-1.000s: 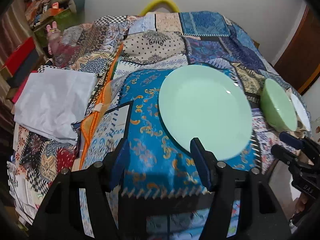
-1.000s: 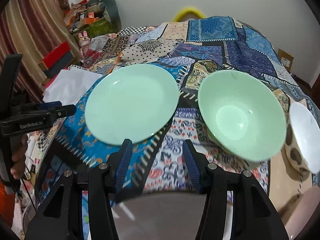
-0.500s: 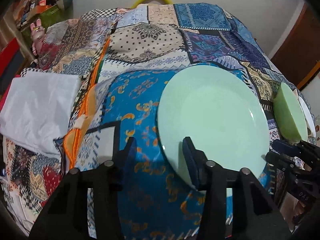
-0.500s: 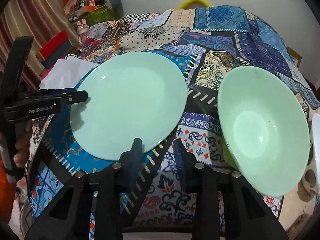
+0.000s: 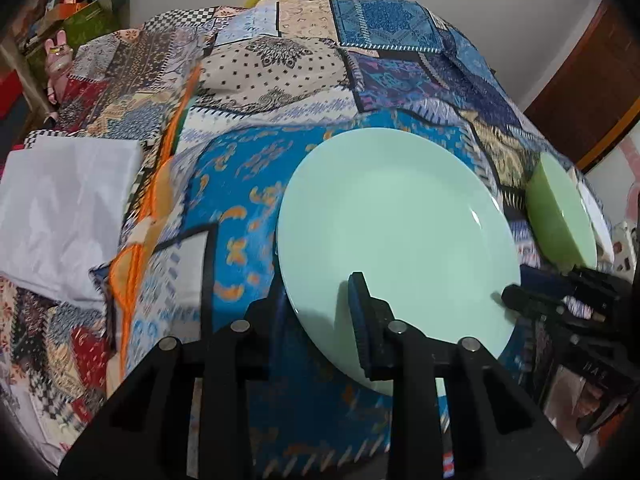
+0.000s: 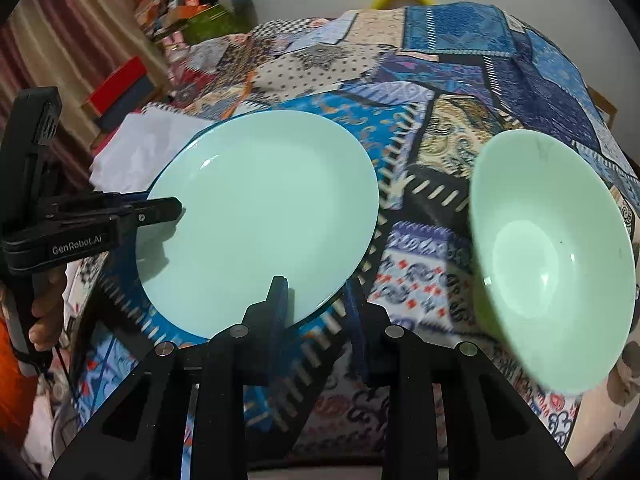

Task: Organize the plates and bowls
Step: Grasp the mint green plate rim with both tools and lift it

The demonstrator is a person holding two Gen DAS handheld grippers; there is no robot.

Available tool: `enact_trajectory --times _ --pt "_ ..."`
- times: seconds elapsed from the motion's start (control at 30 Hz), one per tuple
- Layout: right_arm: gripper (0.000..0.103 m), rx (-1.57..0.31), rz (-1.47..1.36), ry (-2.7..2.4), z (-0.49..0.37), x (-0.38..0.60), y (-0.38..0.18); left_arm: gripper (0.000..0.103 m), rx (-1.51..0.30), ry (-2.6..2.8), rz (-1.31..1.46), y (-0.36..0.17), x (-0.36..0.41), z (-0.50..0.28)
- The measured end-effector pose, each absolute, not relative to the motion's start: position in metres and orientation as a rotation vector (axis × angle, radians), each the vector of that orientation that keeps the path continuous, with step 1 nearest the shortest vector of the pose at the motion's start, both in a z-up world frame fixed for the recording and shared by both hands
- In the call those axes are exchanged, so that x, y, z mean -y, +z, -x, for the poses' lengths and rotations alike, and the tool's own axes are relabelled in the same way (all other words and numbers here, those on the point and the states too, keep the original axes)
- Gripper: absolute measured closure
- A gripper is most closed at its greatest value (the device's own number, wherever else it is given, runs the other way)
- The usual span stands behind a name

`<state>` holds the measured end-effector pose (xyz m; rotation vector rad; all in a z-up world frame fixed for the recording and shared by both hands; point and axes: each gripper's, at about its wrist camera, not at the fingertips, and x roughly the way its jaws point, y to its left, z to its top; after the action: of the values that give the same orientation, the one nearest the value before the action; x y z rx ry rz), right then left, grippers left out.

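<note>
A mint-green plate [image 5: 400, 232] [image 6: 260, 208] lies on the patchwork cloth. My left gripper [image 5: 316, 292] straddles its near-left rim, one pad on top and the other finger under the edge. Its jaws are still closing on the rim. From the right wrist view the left gripper [image 6: 172, 208] pinches the plate's left edge. My right gripper [image 6: 316, 292] is shut on the near-right rim, one finger above and one below; the left wrist view shows this right gripper [image 5: 512, 294] at the plate's right edge. A green bowl [image 6: 552, 256] [image 5: 560, 220] sits to the right.
A white dish [image 5: 594, 212] peeks out behind the bowl. A folded white cloth [image 5: 64, 208] lies at the left. The patchwork cover [image 5: 280, 64] stretches back to a wall. Cluttered shelves [image 6: 188, 4] stand at the far left. A hand [image 6: 44, 320] holds the left gripper.
Both grippers came forward and down onto the plate's near rim. Their jaws narrowed from wide apart to closed around the edge, one on each side.
</note>
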<state>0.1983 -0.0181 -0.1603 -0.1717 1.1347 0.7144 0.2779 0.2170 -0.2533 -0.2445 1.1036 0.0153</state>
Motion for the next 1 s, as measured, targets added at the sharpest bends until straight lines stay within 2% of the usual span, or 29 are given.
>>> enact_trajectory --times 0.37,0.7,1.0 --pt "0.077 -1.149 0.218 0.782 -0.185 0.016 -0.162 0.073 -1.145 0.018 0.226 -0.249 -0.214 -0.198" --pt "0.076 -1.198 0.154 0.774 -0.209 0.003 -0.178 0.073 -1.135 0.042 0.275 -0.254 -0.216 -0.204" --pt "0.077 -1.151 0.192 0.755 -0.197 0.004 -0.17 0.073 -1.118 0.089 0.275 -0.252 -0.21 -0.208"
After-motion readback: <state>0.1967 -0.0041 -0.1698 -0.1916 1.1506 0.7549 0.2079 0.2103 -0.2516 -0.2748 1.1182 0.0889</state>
